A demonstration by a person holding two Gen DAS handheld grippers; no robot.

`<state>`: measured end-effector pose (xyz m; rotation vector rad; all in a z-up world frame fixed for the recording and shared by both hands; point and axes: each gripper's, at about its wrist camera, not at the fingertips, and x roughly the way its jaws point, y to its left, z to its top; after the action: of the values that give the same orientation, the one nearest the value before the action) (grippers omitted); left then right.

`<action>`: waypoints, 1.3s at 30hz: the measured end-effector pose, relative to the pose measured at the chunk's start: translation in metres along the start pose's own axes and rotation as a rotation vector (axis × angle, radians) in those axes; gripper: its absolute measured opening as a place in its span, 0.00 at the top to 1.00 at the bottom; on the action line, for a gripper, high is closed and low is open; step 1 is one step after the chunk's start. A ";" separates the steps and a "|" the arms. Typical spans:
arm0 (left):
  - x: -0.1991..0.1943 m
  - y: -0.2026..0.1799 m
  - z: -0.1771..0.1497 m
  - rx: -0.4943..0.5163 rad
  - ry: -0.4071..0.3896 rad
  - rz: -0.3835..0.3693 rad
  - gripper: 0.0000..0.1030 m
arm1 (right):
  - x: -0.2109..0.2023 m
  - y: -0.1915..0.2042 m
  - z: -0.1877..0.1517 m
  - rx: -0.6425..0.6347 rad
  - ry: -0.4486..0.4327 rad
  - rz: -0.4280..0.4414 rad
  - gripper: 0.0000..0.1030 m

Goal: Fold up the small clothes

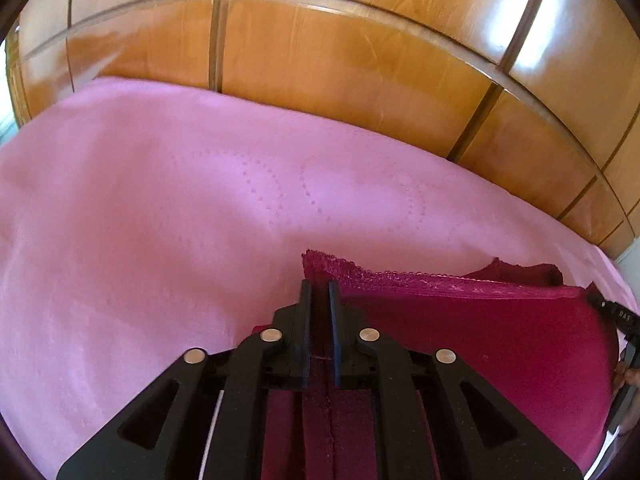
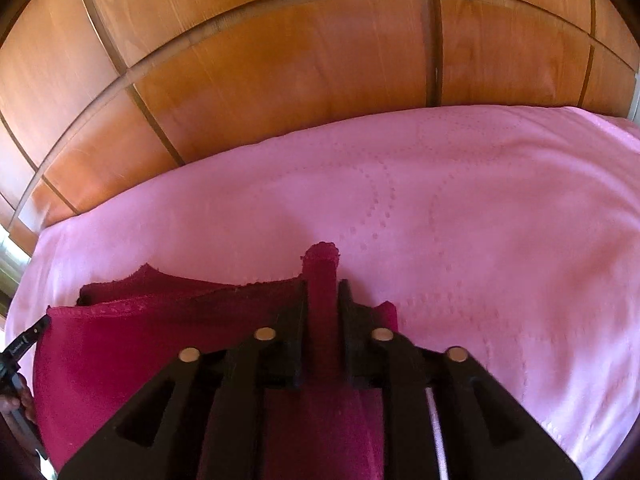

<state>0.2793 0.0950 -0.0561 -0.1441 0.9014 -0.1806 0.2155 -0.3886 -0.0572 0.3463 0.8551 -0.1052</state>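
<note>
My left gripper [image 1: 320,292] is clenched on one lace-trimmed corner of the small magenta fabric garment [image 1: 472,332], my right gripper [image 2: 323,292] on the opposite corner. The garment stretches between them, near me, over the pink quilted bedspread [image 1: 160,220].

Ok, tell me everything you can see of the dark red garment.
The dark red garment is a small piece of soft knit cloth with a scalloped lace band along its upper edge. It hangs stretched between the two tools over the pink bedspread: the left hand-held gripper is shut on one corner, the right hand-held gripper on the other, bunched corner. A darker layer shows behind the lace edge. Whether its lower part touches the bed cannot be seen.
</note>
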 end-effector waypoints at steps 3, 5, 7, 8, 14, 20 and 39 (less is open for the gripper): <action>-0.027 0.001 -0.006 0.008 -0.042 0.004 0.83 | -0.026 0.006 -0.007 -0.030 -0.059 -0.003 0.56; -0.046 0.004 -0.016 0.008 -0.062 -0.015 0.83 | -0.050 0.010 -0.015 -0.051 -0.108 0.011 0.41; -0.065 0.012 -0.033 -0.008 -0.066 -0.051 0.83 | -0.074 0.019 -0.029 -0.088 -0.137 0.062 0.37; -0.073 0.015 -0.042 -0.019 -0.062 -0.074 0.83 | -0.087 0.026 -0.041 -0.113 -0.137 0.105 0.35; -0.115 0.037 -0.118 -0.090 0.000 -0.217 0.83 | -0.123 0.059 -0.110 -0.227 -0.103 0.251 0.23; -0.139 0.012 -0.152 0.005 -0.025 -0.181 0.83 | -0.125 0.091 -0.166 -0.351 -0.076 0.227 0.22; -0.153 -0.094 -0.171 0.204 -0.102 -0.233 0.60 | -0.130 0.040 -0.176 -0.239 -0.101 0.162 0.18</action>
<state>0.0425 0.0281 -0.0254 -0.0679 0.7585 -0.4761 0.0130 -0.2970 -0.0554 0.1828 0.7273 0.1285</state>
